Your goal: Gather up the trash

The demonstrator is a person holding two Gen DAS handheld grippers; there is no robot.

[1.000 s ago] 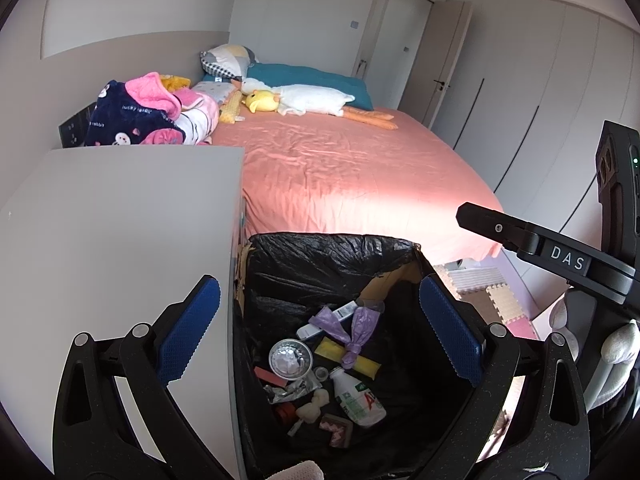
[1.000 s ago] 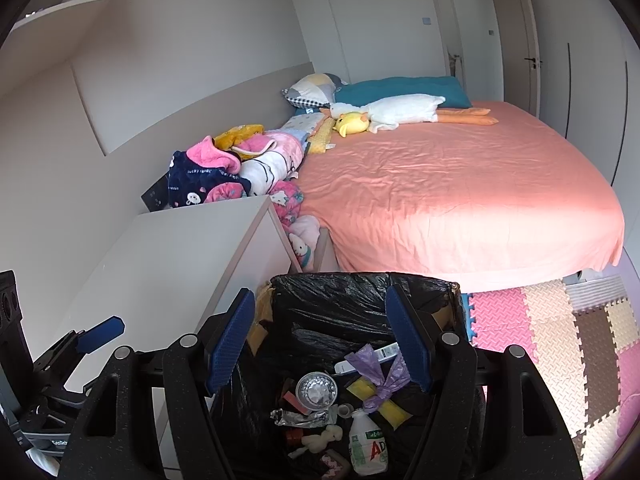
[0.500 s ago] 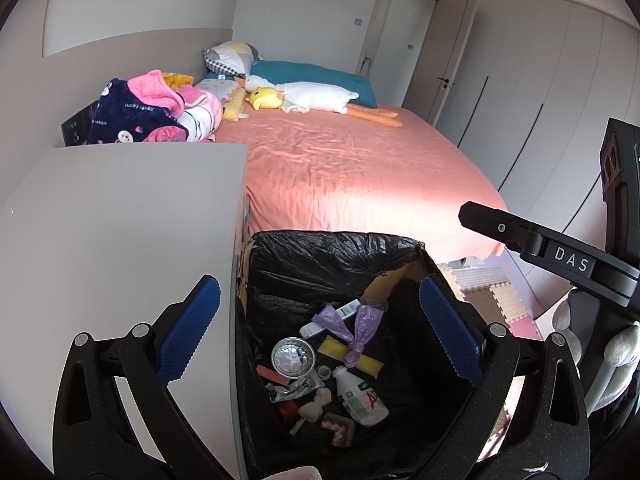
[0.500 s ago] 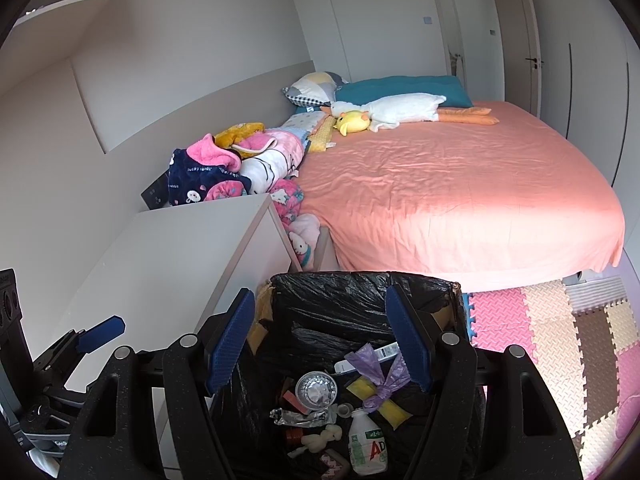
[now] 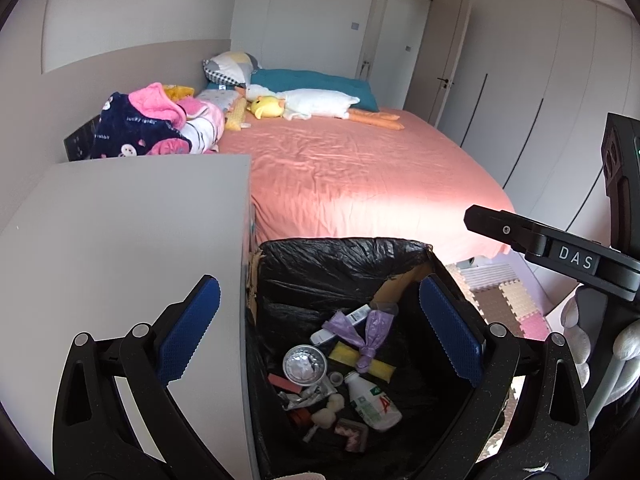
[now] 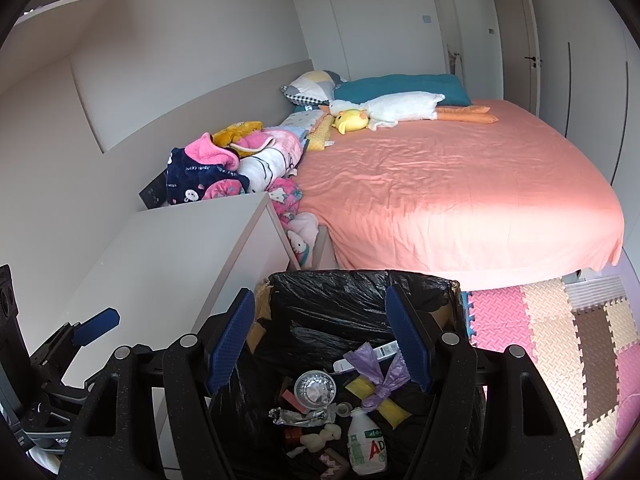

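almost nothing has moved since a second ago: both views frame the bin as before, with only a slight shift in the left wrist view. the left gripper (image 5: pixel 320 336) hangs over the trash bin (image 5: pixel 344 252), its blue pads spread wide with nothing pinched between them. the right gripper (image 6: pixel 320 340) hovers over the same bin (image 6: pixel 360 284), jaws also spread and empty. the bin, lined with a black bag, stands on the floor between the white cabinet (image 5: pixel 120 240) and the foot of the pink bed (image 5: pixel 360 176). inside lie a white bottle (image 5: pixel 374 402), a tied purple bag (image 5: pixel 370 330), a yellow packet (image 5: pixel 360 358), a round foil lid (image 5: pixel 304 364) and smaller scraps that are hard to make out, perhaps wrappers. foam mats (image 6: pixel 560 336) cover the floor beside the bin.
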